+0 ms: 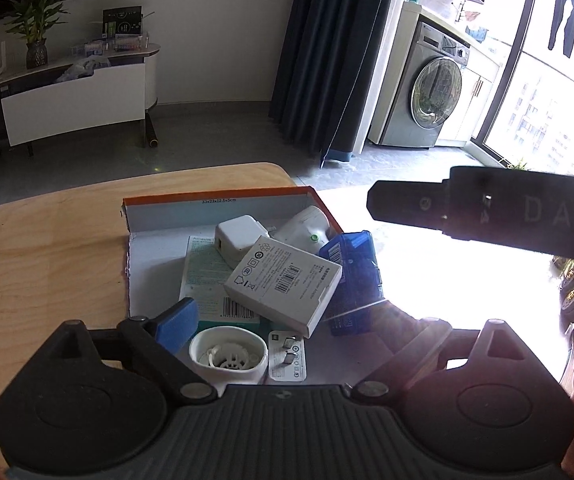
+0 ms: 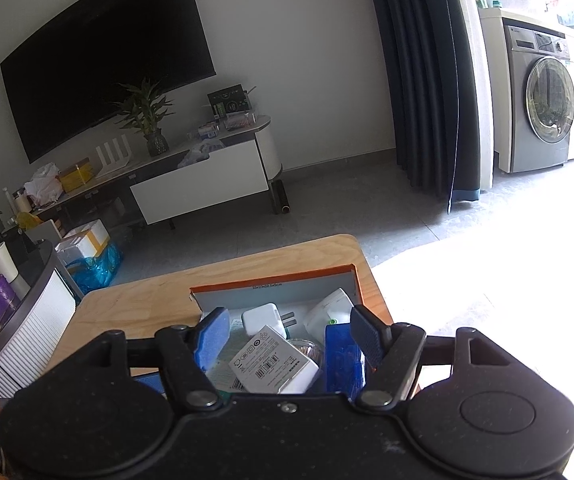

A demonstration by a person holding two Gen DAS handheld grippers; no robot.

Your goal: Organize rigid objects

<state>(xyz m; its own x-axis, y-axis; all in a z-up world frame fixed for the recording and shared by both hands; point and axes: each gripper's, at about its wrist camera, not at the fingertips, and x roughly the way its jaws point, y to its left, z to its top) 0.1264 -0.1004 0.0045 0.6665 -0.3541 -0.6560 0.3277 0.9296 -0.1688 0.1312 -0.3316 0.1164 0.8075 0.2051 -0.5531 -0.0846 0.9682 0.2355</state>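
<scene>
An orange-rimmed cardboard box (image 1: 215, 200) (image 2: 271, 280) sits at the wooden table's far right corner. Piled inside are a white barcoded carton (image 1: 283, 280) (image 2: 275, 364), a white charger (image 1: 239, 236) (image 2: 261, 318), a blue see-through case (image 1: 351, 264) (image 2: 341, 360), a rounded white device (image 1: 307, 224), a round white cap (image 1: 227, 354) and a small plug card (image 1: 287, 354). My left gripper (image 1: 299, 332) hovers open over the box's near end, its right finger lost in glare. My right gripper (image 2: 289, 336) is open above the pile, holding nothing.
The right gripper's black body (image 1: 487, 212) reaches in beside the box on the right. Bare wooden table (image 1: 47, 248) lies left of the box. A white ribbed unit (image 2: 35, 320) stands left of the table. A washing machine (image 1: 435, 92) and a dark curtain (image 1: 327, 60) stand beyond.
</scene>
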